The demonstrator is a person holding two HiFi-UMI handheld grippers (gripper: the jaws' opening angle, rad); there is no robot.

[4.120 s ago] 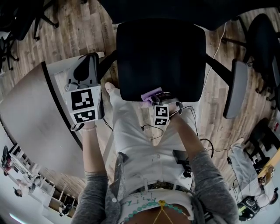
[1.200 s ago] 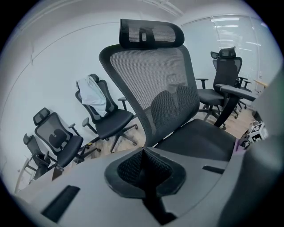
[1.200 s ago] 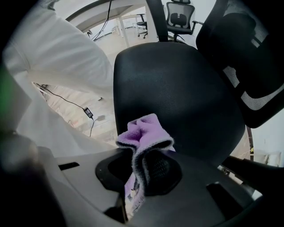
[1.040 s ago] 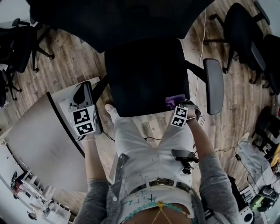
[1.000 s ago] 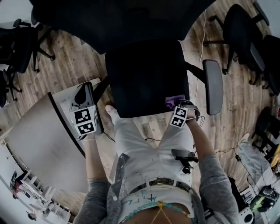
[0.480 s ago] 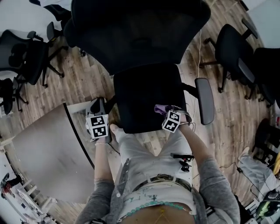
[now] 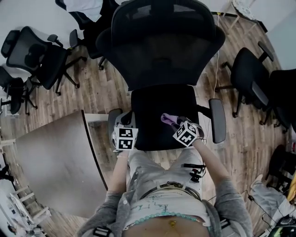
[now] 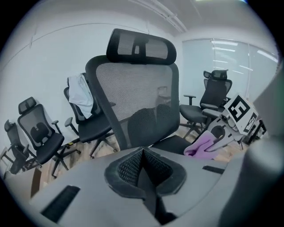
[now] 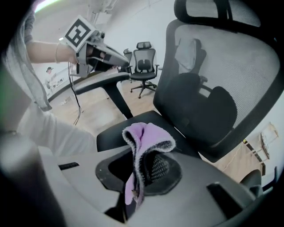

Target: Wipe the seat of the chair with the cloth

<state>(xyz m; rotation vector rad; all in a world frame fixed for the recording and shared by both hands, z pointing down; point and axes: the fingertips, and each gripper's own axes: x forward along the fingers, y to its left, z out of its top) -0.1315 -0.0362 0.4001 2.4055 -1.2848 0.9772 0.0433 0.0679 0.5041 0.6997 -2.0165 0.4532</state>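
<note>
My left gripper (image 7: 124, 132) has moved in to the seat (image 7: 155, 109) left edge, jaws together and empty, my right gripper (image 7: 175, 124) clamped on the purple cloth (image 7: 167, 119), cloth over the seat's right front.

From the head view, my right claw (image 7: 175, 122) covers most of the cloth (image 7: 167, 118), and my left claw (image 7: 121, 124) hides much of the armrest (image 7: 111, 127) on my left. In the right gripper view the headrest (image 9: 208, 9) is cut off by the top edge, and the cloth's lower end drops out of sight between my jaws.
</note>
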